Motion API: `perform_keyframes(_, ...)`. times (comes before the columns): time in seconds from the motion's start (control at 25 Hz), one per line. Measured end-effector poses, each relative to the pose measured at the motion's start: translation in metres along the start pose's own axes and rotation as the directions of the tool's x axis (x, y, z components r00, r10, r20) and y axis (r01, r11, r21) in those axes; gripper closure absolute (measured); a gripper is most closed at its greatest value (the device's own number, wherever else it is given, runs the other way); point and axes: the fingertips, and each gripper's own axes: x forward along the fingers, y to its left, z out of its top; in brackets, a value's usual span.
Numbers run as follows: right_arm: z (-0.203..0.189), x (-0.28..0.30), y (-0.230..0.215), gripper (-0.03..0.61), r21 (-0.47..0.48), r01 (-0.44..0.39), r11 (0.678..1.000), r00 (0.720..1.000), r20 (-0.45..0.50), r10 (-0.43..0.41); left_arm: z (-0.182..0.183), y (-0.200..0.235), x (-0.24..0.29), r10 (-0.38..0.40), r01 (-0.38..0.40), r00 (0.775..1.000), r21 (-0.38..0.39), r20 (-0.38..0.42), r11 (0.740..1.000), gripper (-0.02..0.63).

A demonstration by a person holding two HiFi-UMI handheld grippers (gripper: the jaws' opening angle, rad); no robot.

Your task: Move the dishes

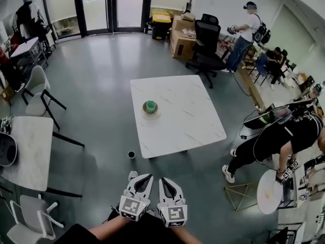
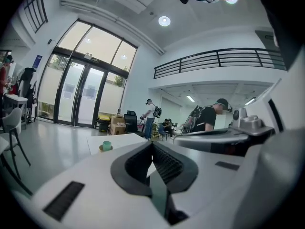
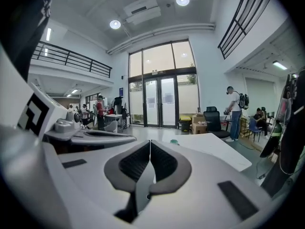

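A green cup [image 1: 150, 105] stands on a small tan saucer [image 1: 151, 113] on the white square table [image 1: 188, 121], left of its middle. The same green cup [image 2: 106, 145] shows far off in the left gripper view, and as a small green spot [image 3: 174, 141] on the table in the right gripper view. My left gripper [image 1: 146, 177] and right gripper [image 1: 165, 181] hang side by side near my body, well short of the table's near edge. Both are shut, jaws touching, nothing between them.
A small dark cup [image 1: 131, 155] sits on the floor by the table's near left corner. A second white table [image 1: 25, 154] and grey chairs [image 1: 38, 93] are at the left. A black office chair [image 1: 206, 44] and cardboard boxes [image 1: 183, 39] stand beyond. A person in black [image 1: 277, 139] bends at the right.
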Motion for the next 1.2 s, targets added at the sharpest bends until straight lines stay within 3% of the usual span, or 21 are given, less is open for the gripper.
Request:
perform_keyframes(0.16, -0.003, 0.059, -0.021, 0.561, -0.016, 0.002, 1.0, 0.999, -0.05, -0.003, 0.003, 0.047, 0.043, -0.015, 0.015, 1.0, -0.013, 0.003, 1.0, 0.597)
perform_keyframes(0.36, 0.035, 0.145, -0.042, 0.561, -0.047, -0.007, 0.999, 0.999, -0.052, 0.005, 0.039, 0.133, 0.091, 0.032, -0.032, 0.999, -0.013, 0.005, 0.999, 0.597)
perform_keyframes(0.52, 0.059, 0.201, -0.06, 0.561, -0.056, 0.017, 0.998, 0.999, -0.049, -0.02, 0.062, 0.175, 0.128, 0.003, -0.003, 1.0, 0.005, 0.017, 1.0, 0.597)
perform_keyframes(0.68, 0.071, 0.244, -0.082, 0.561, -0.029, 0.055, 0.998, 0.997, -0.059, -0.056, 0.075, 0.205, 0.163, -0.021, 0.021, 1.0, 0.008, 0.013, 1.0, 0.597)
perform_keyframes(0.96, 0.056, 0.277, -0.115, 0.561, 0.073, 0.068, 0.995, 0.993, -0.098, -0.061, 0.066, 0.226, 0.2, -0.02, 0.02, 1.0, -0.017, -0.005, 1.0, 0.597)
perform_keyframes(1.2, 0.058, 0.331, -0.156, 0.561, 0.035, 0.028, 0.999, 0.992, -0.125, -0.024, 0.067, 0.249, 0.249, 0.027, -0.026, 1.0, -0.038, 0.005, 0.999, 0.597)
